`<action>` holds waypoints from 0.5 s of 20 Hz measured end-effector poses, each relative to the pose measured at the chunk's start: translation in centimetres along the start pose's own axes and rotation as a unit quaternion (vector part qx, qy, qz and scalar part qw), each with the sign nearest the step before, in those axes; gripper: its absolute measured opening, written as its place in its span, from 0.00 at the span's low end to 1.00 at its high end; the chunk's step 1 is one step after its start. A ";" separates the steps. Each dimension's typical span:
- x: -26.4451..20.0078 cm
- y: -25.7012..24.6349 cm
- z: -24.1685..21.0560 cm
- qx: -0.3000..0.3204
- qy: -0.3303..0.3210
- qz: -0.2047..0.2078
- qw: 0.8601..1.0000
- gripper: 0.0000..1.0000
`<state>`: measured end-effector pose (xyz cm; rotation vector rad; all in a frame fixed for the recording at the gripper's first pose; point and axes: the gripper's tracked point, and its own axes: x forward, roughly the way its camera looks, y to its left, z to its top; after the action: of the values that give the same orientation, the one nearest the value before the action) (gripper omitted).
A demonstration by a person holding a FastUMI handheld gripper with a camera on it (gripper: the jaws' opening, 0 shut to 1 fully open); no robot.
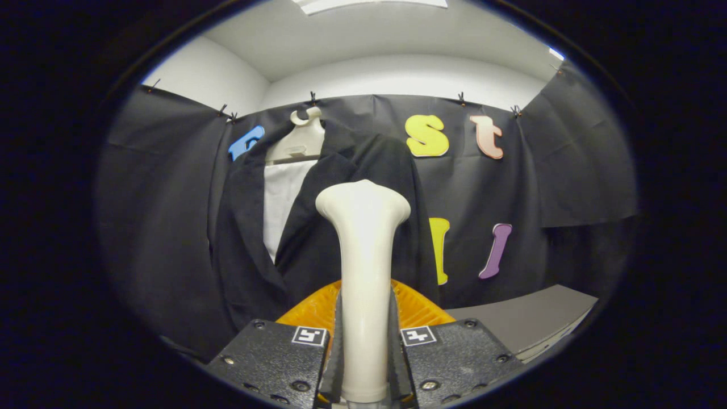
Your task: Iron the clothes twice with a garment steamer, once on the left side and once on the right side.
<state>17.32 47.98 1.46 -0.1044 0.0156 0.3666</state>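
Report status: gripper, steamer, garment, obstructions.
Gripper shut on garment steamer, head up. Black jacket on hanger just beyond the head. Nothing between steamer and jacket.

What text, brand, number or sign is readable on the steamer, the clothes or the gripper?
No readable text.
Cream plastic garment steamer, clamped between both fingers of the gripper: no print visible.
Black jacket over white shirt on cream plastic hanger: no tag or label visible.
Two square coded markers on the gripper: patterns, not words.
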 end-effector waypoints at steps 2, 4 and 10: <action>-0.3 0.2 -1.3 -0.003 0.011 0.001 1.000 0.34; -0.9 0.6 -2.8 -0.007 0.021 0.002 1.000 0.34; -2.1 0.9 -8.2 -0.009 0.070 0.005 0.997 0.34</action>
<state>15.04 47.24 -6.74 -0.1472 0.1513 0.3686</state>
